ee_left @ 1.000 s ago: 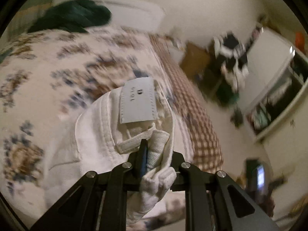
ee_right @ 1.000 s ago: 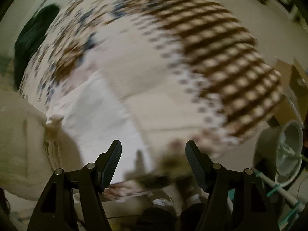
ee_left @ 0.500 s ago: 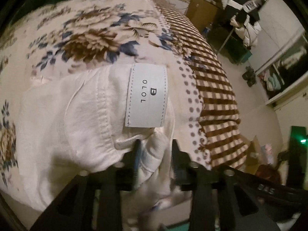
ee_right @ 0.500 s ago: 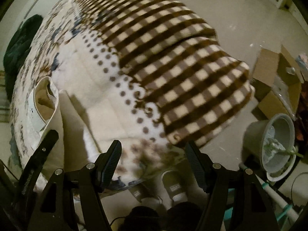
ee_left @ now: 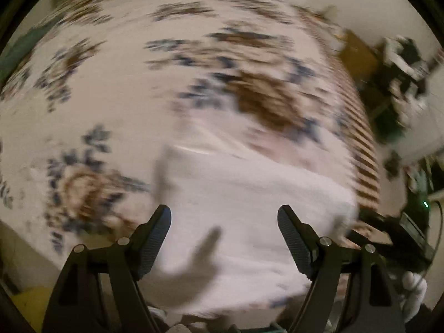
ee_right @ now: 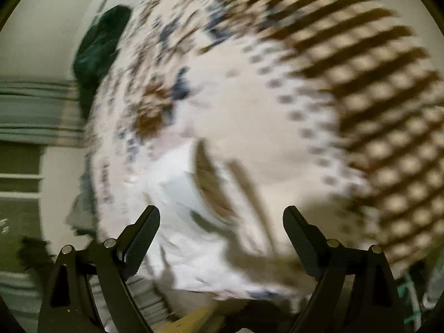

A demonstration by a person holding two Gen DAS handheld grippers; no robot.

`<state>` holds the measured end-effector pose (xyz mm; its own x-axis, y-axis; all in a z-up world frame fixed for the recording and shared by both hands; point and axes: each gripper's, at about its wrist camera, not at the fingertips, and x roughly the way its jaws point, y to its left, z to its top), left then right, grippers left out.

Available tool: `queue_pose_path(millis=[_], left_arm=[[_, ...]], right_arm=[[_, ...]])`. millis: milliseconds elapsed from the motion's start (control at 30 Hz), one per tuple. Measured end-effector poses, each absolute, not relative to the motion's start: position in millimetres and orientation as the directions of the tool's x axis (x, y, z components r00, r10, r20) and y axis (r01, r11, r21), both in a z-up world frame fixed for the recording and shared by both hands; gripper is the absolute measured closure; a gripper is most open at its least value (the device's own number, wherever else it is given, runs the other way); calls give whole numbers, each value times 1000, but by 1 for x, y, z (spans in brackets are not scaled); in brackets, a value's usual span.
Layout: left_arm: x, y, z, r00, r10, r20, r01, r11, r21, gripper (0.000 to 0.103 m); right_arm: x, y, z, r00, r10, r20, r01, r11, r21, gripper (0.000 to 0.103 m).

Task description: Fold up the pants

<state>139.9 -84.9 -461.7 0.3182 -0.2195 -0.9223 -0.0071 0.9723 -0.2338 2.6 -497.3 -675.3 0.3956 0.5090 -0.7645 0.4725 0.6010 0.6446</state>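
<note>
The white pants (ee_left: 249, 208) lie in a folded heap on the floral bedspread (ee_left: 111, 83) near the bed's front edge. Both views are motion-blurred. My left gripper (ee_left: 224, 222) is open and empty, just above and in front of the pants. In the right wrist view the pants (ee_right: 194, 222) lie low and left of centre. My right gripper (ee_right: 221, 222) is open and empty above them, its shadow falling on the cloth.
The bedspread has a brown checked border (ee_right: 374, 97) along the right side. A dark green garment (ee_right: 97, 52) lies at the far end of the bed. Cluttered furniture and clothes (ee_left: 402, 63) stand on the floor to the right.
My left gripper has let go of the pants' waistband and opened. The pants now lie on the bed. Both grippers are moving fast, and the right one has swung back over the pants.
</note>
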Motion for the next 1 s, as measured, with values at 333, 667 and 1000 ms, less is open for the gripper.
queue_pose_path(millis=[333,667,1000], left_arm=[[204,-42,-503,281,-159,-947,-62,981,-183,25],[247,-81,-547,155,-263,-952,19,964,-264,25],[265,-91,-564,135,-367,-920,97,929,-357,68]], right_arm=[[36,-443,-711,295,548,-783,465,634,618,71],[8,-476,-693,313,434,-845,574,622,532,97],[0,-489,-710,262,321,-910,649,639,412,97]])
